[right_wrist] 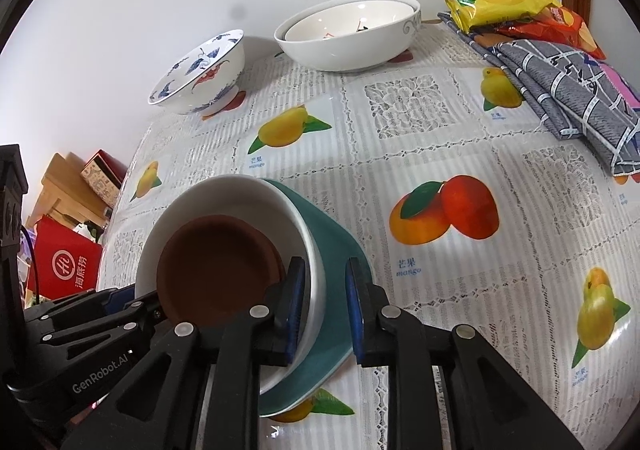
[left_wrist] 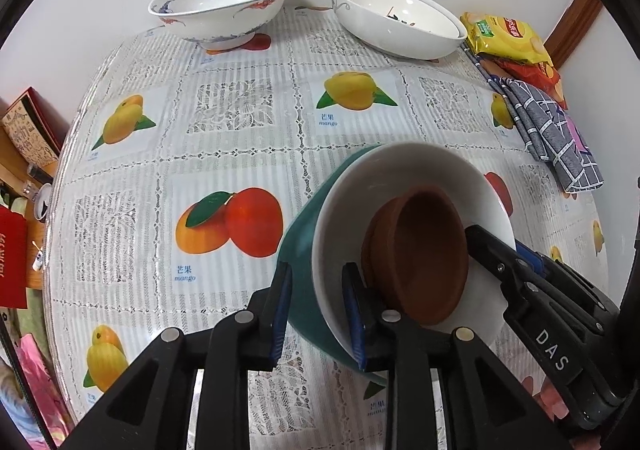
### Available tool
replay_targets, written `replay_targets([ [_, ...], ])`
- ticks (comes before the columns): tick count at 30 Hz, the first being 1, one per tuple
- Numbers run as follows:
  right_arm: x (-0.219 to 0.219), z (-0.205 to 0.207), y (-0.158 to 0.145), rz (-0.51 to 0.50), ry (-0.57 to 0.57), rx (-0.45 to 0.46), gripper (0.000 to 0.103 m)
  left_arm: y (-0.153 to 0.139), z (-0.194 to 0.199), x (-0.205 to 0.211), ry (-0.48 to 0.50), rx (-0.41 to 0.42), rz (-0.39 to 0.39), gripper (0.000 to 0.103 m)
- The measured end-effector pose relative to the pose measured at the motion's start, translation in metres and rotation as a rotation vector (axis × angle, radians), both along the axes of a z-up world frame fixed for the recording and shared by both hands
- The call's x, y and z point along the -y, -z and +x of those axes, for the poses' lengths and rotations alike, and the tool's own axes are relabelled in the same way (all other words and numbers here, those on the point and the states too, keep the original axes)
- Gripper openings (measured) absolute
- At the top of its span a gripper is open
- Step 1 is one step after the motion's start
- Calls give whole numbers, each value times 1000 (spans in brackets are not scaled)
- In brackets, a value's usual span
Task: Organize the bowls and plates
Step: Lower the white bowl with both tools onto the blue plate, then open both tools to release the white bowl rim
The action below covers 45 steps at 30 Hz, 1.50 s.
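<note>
We've got the left gripper [left_wrist: 320, 314] clamped on one rim of the green bowl [left_wrist: 304, 242], the right gripper [right_wrist: 326, 314] clamped on the opposite rim, bowl tilted above the tablecloth [left_wrist: 240, 130], brown dish [left_wrist: 420, 254] nested inside.

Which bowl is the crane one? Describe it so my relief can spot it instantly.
Look along the wall at the far edge of the table. Two bowls stand there; the crane bowl is the footed one away from the snack bags, painted with blue birds and red marks, unlike the white bowl.
</note>
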State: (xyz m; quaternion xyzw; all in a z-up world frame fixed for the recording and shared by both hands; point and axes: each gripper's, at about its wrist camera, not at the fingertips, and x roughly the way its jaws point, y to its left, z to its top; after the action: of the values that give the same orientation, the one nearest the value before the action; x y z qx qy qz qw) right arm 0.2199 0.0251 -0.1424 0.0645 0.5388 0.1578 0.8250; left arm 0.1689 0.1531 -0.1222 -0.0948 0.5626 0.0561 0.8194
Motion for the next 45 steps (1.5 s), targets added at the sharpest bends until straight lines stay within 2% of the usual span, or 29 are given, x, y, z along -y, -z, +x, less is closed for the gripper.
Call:
replay_targets([
  [6, 1, -5, -5, -4, -9, 7, 21, -10, -6, 1, 3, 15, 24, 38],
  [10, 2, -10, -8, -9, -17, 10, 22, -16, -12, 2, -1, 22, 45, 39],
  [19, 18, -40, -29, -18, -26, 59, 37, -44, -41, 11, 0, 116, 117, 43],
  [22, 27, -59, -47, -100, -7, 124, 38, -54, -51, 21, 16, 152, 122, 48],
  [25, 39, -79, -64, -162, 12, 184, 44, -65, -65, 33, 21, 192, 127, 53],
  [28, 53, -99, -80, -231, 35, 220, 52, -73, -79, 46, 23, 229, 153, 70],
  [29, 57, -103, -82, -246, 40, 220, 53, -77, -84, 52, 25, 248, 169, 74],
  [34, 91, -138, -106, -237, 120, 230, 54, -89, -110, 74, 37, 289, 178, 79],
  [38, 110, -170, -125, -222, 170, 267, 82, -100, -133, 86, 37, 323, 169, 86],
  [40, 115, -183, -132, -226, 176, 286, 90, -106, -143, 90, 31, 343, 173, 89],
  [45, 123, -211, -149, -236, 200, 304, 95, -118, -165, 105, 28, 393, 230, 94],
])
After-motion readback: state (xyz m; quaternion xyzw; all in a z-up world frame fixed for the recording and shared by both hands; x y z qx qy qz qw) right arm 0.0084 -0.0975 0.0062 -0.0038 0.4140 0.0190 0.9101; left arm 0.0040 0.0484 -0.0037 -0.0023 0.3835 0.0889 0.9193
